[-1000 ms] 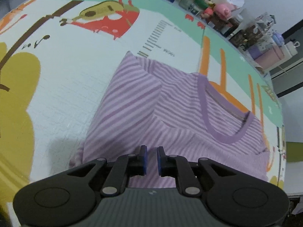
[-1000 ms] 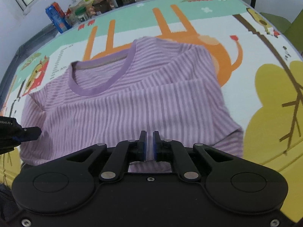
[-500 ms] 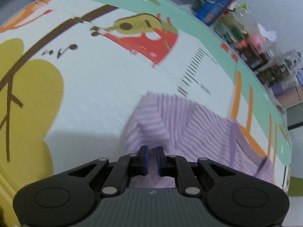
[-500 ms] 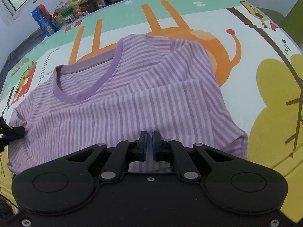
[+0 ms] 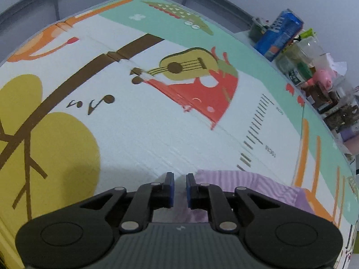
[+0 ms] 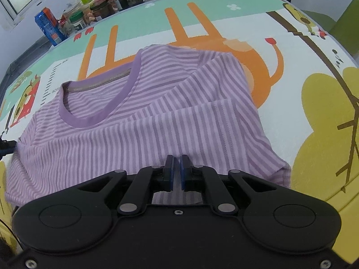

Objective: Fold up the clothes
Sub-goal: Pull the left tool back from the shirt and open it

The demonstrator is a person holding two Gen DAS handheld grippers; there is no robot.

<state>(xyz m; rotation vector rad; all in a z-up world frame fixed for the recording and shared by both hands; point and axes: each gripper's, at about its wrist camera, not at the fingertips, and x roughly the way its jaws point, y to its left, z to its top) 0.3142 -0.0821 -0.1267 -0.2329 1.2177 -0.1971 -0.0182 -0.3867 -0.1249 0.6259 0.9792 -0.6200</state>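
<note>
1. The striped purple shirt [image 6: 143, 121] lies spread on the printed play mat [image 6: 291, 121], neck band [image 6: 98, 112] toward the far side and to my left. One sleeve is folded over the body, so a straight doubled edge runs across the middle of the cloth.

2. My right gripper [image 6: 176, 171] points steeply down over the near hem. Its blue pads [image 6: 171, 172] stand almost together with only a thin slit between them. Striped cloth shows under the slit and behind the fingers, but I cannot tell for sure whether the pads pinch it; I read the tongs as closed.

3. My left gripper [image 5: 180, 188] sits at the shirt's left edge. In its own view the cloth [image 5: 246, 186] shows only to the right of the fingers and beneath them, and bare mat [image 5: 139, 134] fills the rest. The jaws are nearly closed, with a narrow gap. A bit of purple shows low behind the right finger; whether any cloth is caught I cannot tell.

4. From the right wrist view, the dark tip of my left gripper [image 6: 6, 148] peeks in at the picture's left border, touching the shirt's sleeve corner.

5. The mat carries an orange giraffe [image 6: 202, 40], olive trees and a red bird with a guitar [image 5: 190, 76].

6. Beyond the mat's far edge stand a blue carton [image 6: 48, 27], jars and bottles [image 6: 105, 6] and a pink pig toy [image 5: 323, 78].
</note>
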